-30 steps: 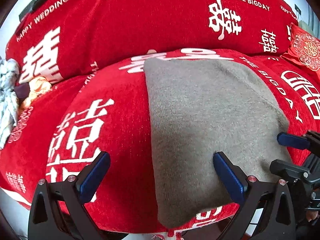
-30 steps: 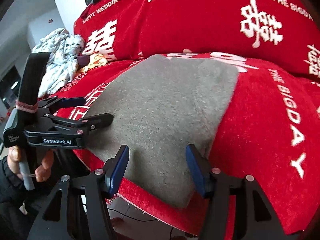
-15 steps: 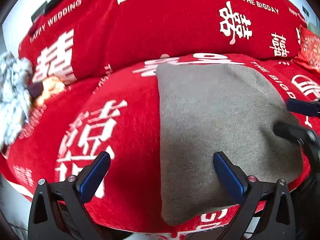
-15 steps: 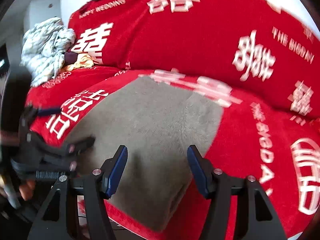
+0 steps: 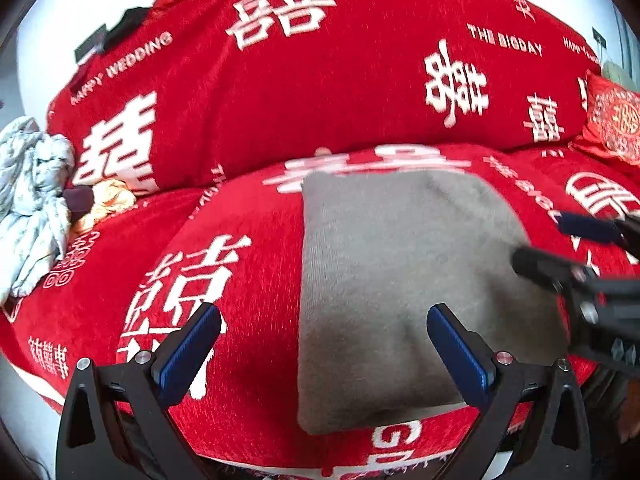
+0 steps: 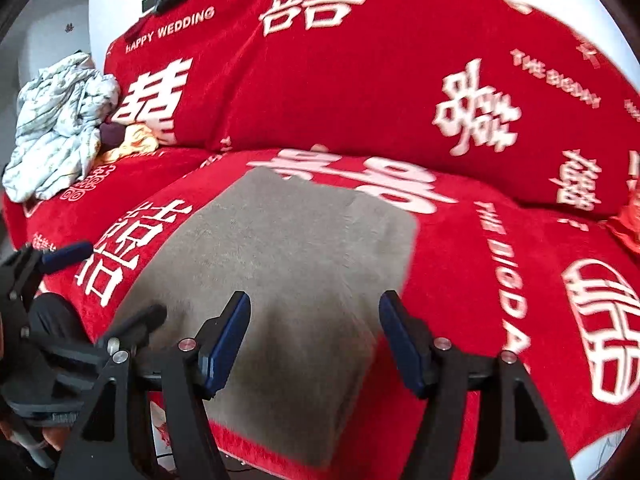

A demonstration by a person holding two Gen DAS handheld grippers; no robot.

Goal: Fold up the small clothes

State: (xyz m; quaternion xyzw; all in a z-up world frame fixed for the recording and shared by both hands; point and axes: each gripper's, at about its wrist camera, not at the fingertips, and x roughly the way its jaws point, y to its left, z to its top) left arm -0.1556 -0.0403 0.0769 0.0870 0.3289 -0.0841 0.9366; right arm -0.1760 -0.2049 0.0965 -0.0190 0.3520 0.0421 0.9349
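one folded grey garment [image 5: 400,280], red sofa [image 5: 320,92]

A sofa [image 5: 256,216] draped in a red cover [image 6: 360,80] with white wedding characters fills the room's view; a pale wall [image 5: 80,12] rises behind, daylight bright.

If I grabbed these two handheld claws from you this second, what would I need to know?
Left claw: open, holding nothing, above the near left edge of the grey garment.
Right claw: jaws opening, nothing pinched between them, above the garment's near edge.
The grey garment lies flat as a folded rectangle on the red sofa cover.
A crumpled pile of clothes sits at the sofa's far left end.
Done: the grey piece looks folded.
Left: probably take the next item from the pile and fold it.
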